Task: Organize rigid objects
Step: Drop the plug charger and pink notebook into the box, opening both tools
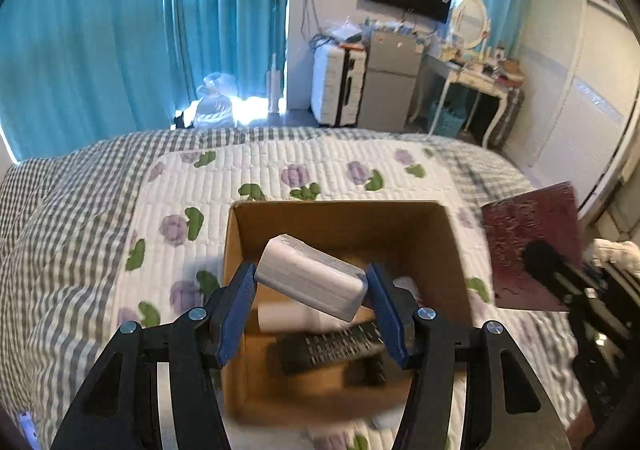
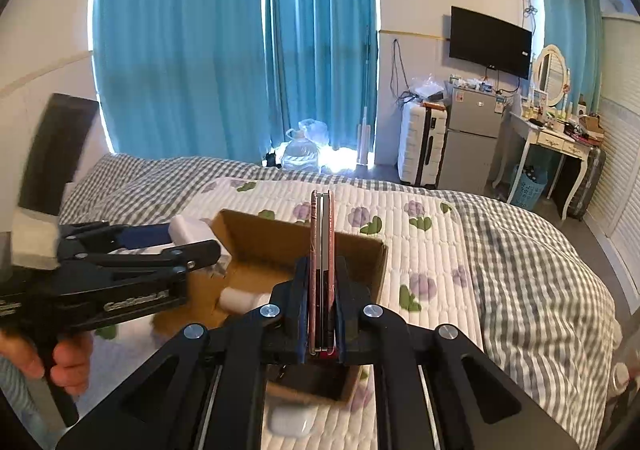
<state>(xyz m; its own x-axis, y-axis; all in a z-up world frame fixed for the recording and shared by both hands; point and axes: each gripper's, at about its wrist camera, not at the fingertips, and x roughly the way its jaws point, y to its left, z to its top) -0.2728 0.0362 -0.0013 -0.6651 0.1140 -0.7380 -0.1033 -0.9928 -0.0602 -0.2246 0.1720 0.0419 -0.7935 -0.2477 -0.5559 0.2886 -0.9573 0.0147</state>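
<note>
left wrist: jaws grip white block (image 1: 311, 277) over cardboard box (image 1: 436, 234).

Daylight floods a bedroom through teal fabric curtains (image 2: 224, 49), burning out to white glare at the floor gap beneath them (image 1: 250, 107), far ahead of both tongs, and tinting both views blue. The heavy fisheye lens bends walls and curtains and leaves black corners around each picture. Motion blur smears the open brown cardboard box (image 1: 336, 226) below the left tongs and the dark red flat board (image 1: 532, 242) to their right. Beside the right tongs, the black left tool (image 2: 120, 274) and the hand (image 2: 60, 358) holding it are soft-edged. Shadows are faint.
</note>
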